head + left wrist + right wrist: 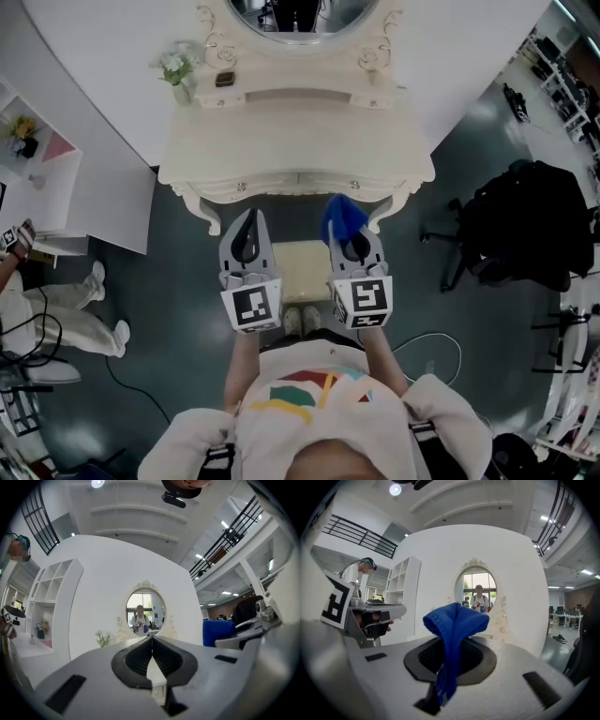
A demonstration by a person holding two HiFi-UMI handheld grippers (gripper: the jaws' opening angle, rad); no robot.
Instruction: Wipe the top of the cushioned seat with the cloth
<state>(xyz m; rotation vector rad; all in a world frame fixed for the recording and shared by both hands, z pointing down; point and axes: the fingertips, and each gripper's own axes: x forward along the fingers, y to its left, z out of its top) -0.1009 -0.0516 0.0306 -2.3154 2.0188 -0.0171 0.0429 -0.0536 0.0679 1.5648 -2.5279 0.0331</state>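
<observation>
The cloth is clamped in the right gripper, in the air near the seat. The left gripper is closed on nothing. The cloth is judged soft and light, and is best gripped at its fold.

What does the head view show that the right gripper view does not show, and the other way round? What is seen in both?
Only the head view shows the pale cushioned seat on the floor below the two grippers, and the black office chair at the right. Only the right gripper view shows the right gripper closed on the blue cloth, and a person reflected in the oval mirror. Both show the blue cloth, the cream dressing table with its mirror, and the left gripper.
</observation>
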